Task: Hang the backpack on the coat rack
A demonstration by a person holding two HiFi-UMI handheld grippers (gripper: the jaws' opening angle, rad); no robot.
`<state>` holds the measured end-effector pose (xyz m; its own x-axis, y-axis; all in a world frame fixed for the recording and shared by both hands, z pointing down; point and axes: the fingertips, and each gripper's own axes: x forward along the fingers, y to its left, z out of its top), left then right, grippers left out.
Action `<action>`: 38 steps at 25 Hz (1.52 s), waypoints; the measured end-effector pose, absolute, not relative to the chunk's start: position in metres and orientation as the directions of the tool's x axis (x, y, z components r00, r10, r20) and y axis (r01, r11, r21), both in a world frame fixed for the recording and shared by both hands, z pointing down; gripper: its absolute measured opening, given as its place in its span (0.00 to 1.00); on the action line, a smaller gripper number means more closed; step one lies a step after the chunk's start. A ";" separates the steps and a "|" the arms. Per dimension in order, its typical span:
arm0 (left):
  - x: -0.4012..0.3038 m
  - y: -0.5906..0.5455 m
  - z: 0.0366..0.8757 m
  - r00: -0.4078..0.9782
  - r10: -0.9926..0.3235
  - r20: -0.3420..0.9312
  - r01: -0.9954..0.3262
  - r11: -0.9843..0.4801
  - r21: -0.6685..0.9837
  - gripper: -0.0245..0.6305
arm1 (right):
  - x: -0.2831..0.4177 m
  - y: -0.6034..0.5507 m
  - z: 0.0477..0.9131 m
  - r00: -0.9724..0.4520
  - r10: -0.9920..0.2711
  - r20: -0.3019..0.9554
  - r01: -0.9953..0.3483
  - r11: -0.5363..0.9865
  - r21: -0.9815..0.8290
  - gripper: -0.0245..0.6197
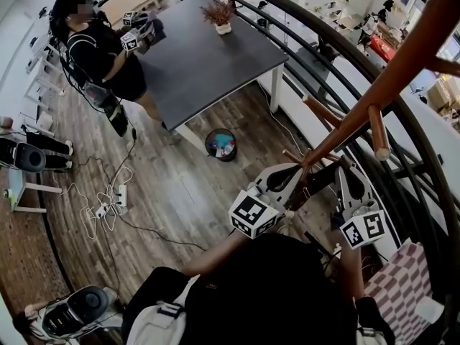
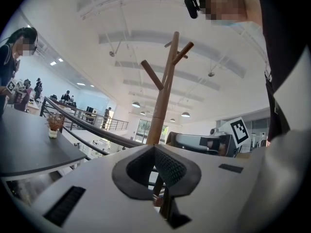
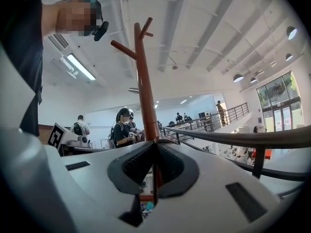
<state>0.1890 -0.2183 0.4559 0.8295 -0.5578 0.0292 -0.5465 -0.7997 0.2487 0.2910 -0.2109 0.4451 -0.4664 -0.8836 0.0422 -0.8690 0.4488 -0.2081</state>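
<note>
- Left tool [image 2: 155,148] and right tool [image 3: 155,143]: both clenched, pointing up near the coat rack [image 2: 164,96].
- Backpack not clearly seen; probably soft and saggy, best held by its top loop.

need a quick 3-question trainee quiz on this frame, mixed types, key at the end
1. True or false: the pegs of the coat rack that show in the left gripper view are bare.
2. What stands on the dark table? A) a potted plant B) a kettle C) a stack of plates
3. In one word, how do the jaws of the left gripper and the right gripper stand?

Key: 1 true; 2 A; 3 together (both are shut).
</note>
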 end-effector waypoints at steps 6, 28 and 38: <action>0.174 -0.229 0.454 0.824 -0.566 0.029 -0.553 -0.791 0.262 0.05 | 0.271 -0.218 0.454 -0.465 -0.883 0.066 -0.868 0.439 -0.234 0.08; 0.181 -0.229 0.459 0.831 -0.555 0.033 -0.542 -0.796 0.268 0.05 | 0.276 -0.222 0.476 -0.407 -0.906 0.112 -0.884 0.360 -0.300 0.08; 0.181 -0.226 0.460 0.831 -0.555 0.033 -0.542 -0.796 0.269 0.05 | 0.283 -0.221 0.478 -0.356 -0.924 0.141 -0.911 0.309 -0.274 0.12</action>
<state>0.1811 -0.2260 0.4595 0.8312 -0.5549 0.0332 -0.5422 -0.7961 0.2688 0.2832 -0.2209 0.4783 -0.3559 -0.9238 0.1410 -0.9106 0.3090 -0.2743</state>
